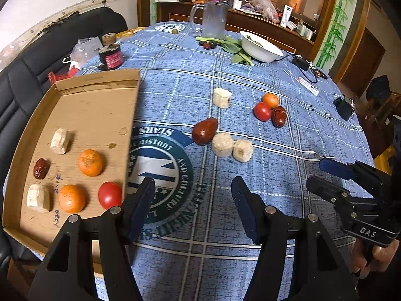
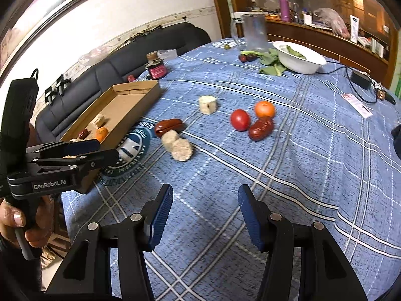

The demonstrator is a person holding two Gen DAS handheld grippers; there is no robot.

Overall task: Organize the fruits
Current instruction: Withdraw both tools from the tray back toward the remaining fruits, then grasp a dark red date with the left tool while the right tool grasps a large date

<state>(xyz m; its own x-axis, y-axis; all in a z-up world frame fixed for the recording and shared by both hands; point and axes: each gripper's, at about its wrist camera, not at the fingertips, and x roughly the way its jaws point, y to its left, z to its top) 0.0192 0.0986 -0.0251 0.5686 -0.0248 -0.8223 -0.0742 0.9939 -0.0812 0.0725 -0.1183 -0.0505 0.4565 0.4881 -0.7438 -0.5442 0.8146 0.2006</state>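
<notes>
A cardboard tray (image 1: pixel 95 105) lies at the table's left and holds two pale chunks, a red date (image 1: pixel 40 168), two oranges (image 1: pixel 90 162) and a tomato (image 1: pixel 109 194). On the blue cloth lie a red date (image 1: pixel 204 131) beside two pale chunks (image 1: pixel 222 144), a lone chunk (image 1: pixel 221 97), and a tomato (image 1: pixel 262 111), orange (image 1: pixel 270 100) and date (image 1: pixel 279 116) together. My left gripper (image 1: pixel 193 208) is open and empty just right of the tray. My right gripper (image 2: pixel 204 215) is open and empty, nearer than the fruit (image 2: pixel 240 119). The left gripper also shows in the right wrist view (image 2: pixel 82 150).
At the far side stand a glass jug (image 1: pixel 213 20), a white bowl (image 1: pixel 259 46) with green leaves, dark grapes (image 1: pixel 209 44), a small red jar (image 1: pixel 110 56) and a cable with an adapter (image 1: pixel 300 62). A black sofa (image 1: pixel 22 75) lies behind the tray.
</notes>
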